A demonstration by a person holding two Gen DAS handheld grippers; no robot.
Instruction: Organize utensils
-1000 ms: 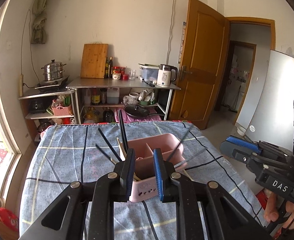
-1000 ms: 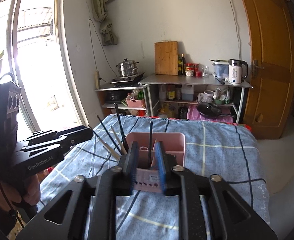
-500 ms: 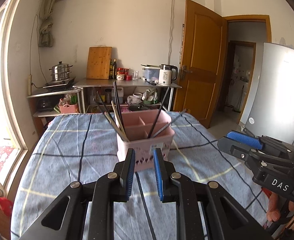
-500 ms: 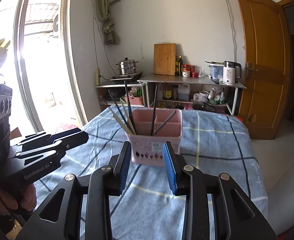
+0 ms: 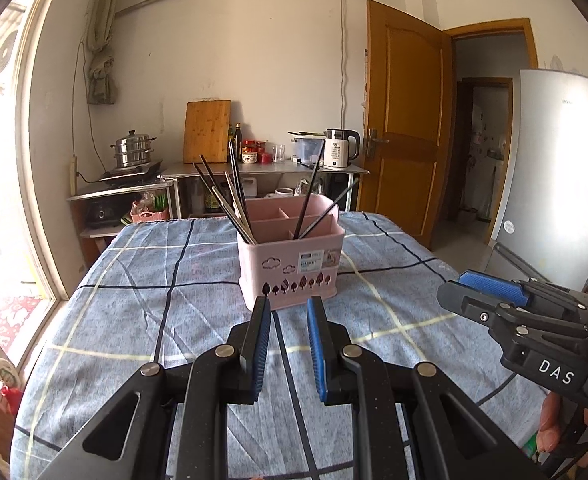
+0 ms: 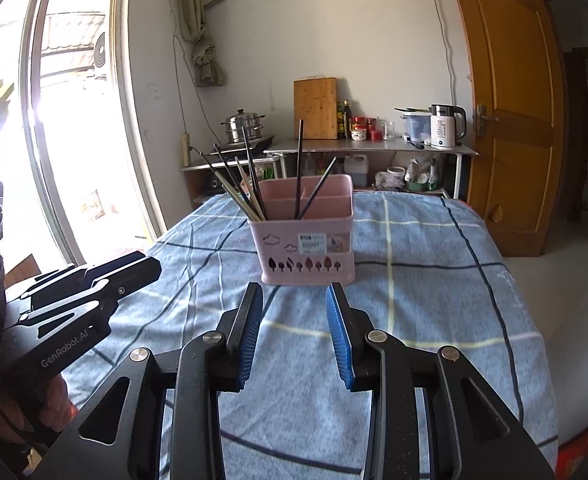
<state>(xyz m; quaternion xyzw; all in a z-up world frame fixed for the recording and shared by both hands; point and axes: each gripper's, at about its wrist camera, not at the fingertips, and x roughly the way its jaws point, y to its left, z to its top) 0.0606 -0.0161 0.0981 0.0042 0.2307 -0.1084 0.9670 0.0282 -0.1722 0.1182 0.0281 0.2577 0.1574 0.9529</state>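
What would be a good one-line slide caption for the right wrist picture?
Open right gripper before a pink utensil caddy holding chopsticks on a blue checked tablecloth.

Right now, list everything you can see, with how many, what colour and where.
utensil holder: one, pink, on the table
chopsticks: several, dark and pale, standing in the utensil holder's compartments
tablecloth: one, blue check, covering the table
cutting board: one, wooden, leaning on the back wall
kettle: one, white, on the metal counter
steamer pot: one, steel, left of the counter
door: one, wooden, right side
left gripper: one, black with blue pads, jaws open, empty
right gripper: one, same colours, jaws open, empty
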